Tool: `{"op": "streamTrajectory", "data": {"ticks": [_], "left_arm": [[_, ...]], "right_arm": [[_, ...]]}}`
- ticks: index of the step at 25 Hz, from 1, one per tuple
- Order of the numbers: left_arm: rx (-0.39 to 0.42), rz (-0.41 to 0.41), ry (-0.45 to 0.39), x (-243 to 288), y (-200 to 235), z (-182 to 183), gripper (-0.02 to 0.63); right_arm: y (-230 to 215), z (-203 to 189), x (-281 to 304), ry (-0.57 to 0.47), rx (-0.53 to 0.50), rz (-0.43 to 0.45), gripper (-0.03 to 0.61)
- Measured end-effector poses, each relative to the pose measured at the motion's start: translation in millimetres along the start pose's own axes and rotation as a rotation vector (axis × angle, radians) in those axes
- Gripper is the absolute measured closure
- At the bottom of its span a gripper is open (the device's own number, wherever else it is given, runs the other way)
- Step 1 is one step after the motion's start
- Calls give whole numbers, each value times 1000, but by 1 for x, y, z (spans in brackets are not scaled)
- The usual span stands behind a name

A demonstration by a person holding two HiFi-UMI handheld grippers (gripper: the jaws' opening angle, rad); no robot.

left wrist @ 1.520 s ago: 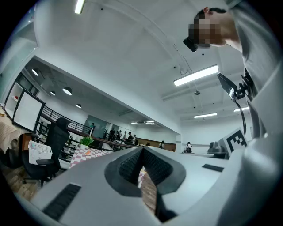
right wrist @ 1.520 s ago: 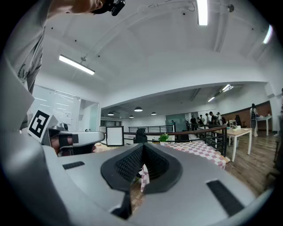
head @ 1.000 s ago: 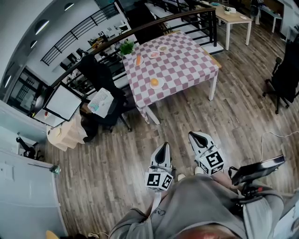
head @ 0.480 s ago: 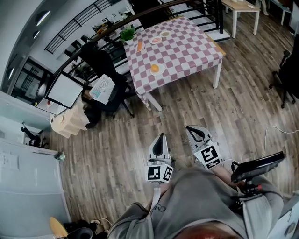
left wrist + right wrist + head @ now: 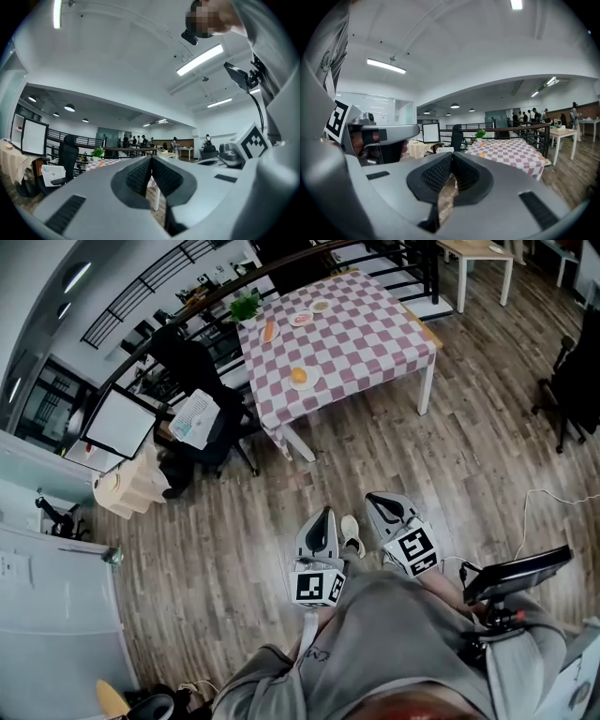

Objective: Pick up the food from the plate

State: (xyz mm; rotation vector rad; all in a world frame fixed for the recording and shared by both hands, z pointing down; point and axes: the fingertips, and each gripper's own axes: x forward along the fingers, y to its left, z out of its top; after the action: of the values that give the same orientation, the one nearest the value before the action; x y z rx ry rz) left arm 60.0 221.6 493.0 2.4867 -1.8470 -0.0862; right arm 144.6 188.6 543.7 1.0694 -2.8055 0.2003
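Left claw [image 5: 324,514] and right claw [image 5: 379,504], both clenched on nothing, hang side by side above a brown wood-plank floor [image 5: 234,549], well apart from the pink-and-white chequered surface [image 5: 366,334]. Round orange food [image 5: 299,375] sits on a small white plate [image 5: 307,383] near that surface's edge closest to the person. Two more white plates [image 5: 302,320] lie towards its far side, and a potted green plant [image 5: 246,307] stands by its far corner.
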Motion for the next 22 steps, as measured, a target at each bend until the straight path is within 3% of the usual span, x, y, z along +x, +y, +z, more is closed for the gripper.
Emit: {"op": "streamTrajectory", "data": {"ticks": [11, 16, 22], "left_arm": [[-20, -77, 10, 40, 24, -14, 603], [-60, -54, 28, 49, 52, -23, 603], [-100, -21, 125, 67, 114, -61, 603]], "right_arm": [[-21, -6, 20, 58, 15, -69, 565], [-23, -14, 52, 105, 22, -59, 565], [-20, -12, 116, 133, 11, -22, 565]]}}
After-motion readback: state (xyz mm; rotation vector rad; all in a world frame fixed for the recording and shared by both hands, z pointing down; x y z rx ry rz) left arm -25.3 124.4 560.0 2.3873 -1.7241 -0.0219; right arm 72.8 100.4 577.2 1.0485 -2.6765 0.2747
